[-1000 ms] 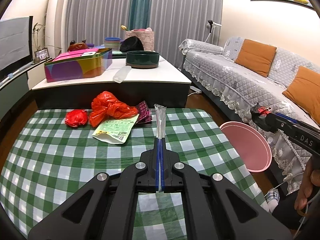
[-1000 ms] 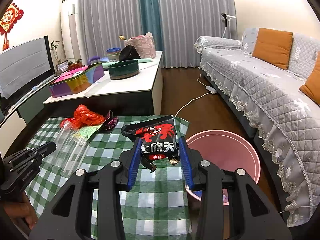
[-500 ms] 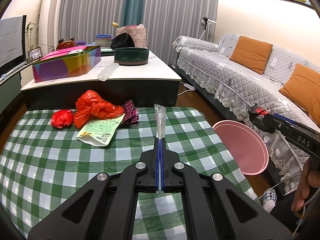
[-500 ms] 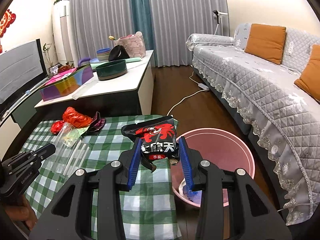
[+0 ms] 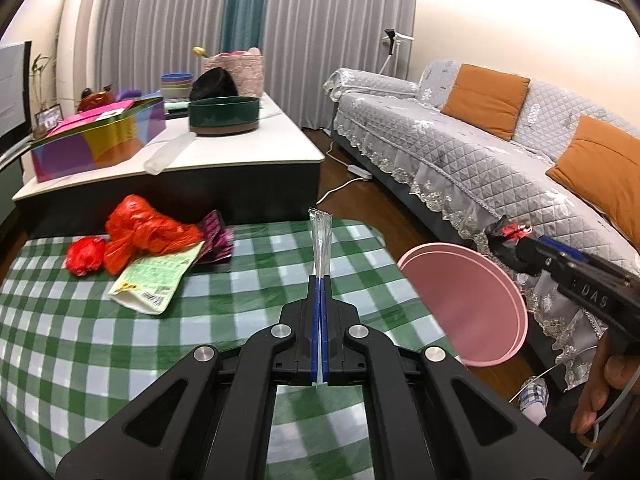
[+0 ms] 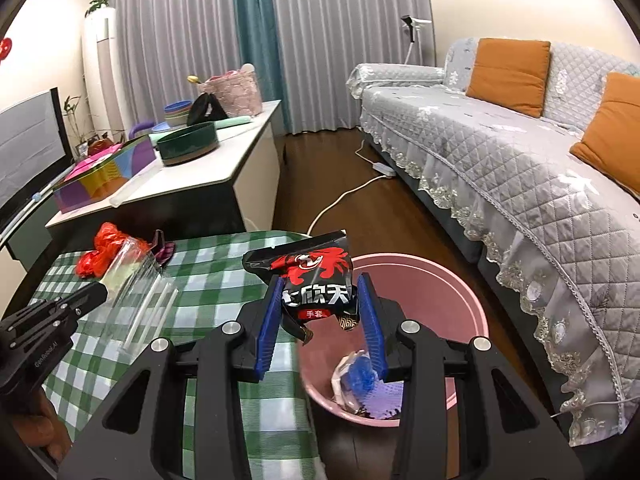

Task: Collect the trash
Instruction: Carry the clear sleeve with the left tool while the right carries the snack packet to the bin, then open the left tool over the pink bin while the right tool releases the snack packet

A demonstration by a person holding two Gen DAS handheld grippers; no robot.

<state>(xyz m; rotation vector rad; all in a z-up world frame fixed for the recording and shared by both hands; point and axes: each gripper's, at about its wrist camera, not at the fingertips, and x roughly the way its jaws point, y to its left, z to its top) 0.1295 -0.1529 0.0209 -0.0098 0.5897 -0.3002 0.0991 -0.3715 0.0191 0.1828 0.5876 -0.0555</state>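
Ok, largest first: grey quilted sofa (image 6: 500, 152) w/ orange cushions runs along the right, far to near. White-topped low table (image 5: 224, 148) sits far left-centre, carrying a multicolour box (image 5: 96, 140), dark green round bowl (image 5: 224, 114) + misc stuff behind. Green-checked tablecloth (image 5: 100, 328) covers the near surface. Pink bin (image 6: 460, 292) stands on the floor just right of the cloth's right edge, between cloth and sofa; some white/blue/purple trash already lies in its bottom.

Trash left on the cloth, far-left part: red plastic bag (image 5: 144, 236), smaller red wad (image 5: 84, 256) just left of it, yellow-green packet (image 5: 156, 280) just near of the bag, touching it, purple wrapper (image 5: 218, 236) right of the bag.

Right gripper (image 6: 320, 320): blue pads part-way apart, clamped on a black/red snack bag (image 6: 312, 280); bag is held up in the air over the bin's near-left rim, straddling cloth edge and bin.

Left gripper (image 5: 320, 312): fingers pressed narrow, pinching a clear plastic wrapper (image 5: 320, 240), edge-on in its own cam, sticking up and away past the tips. From the right cam the wrapper shows as a wide clear sheet held above the cloth, left side.
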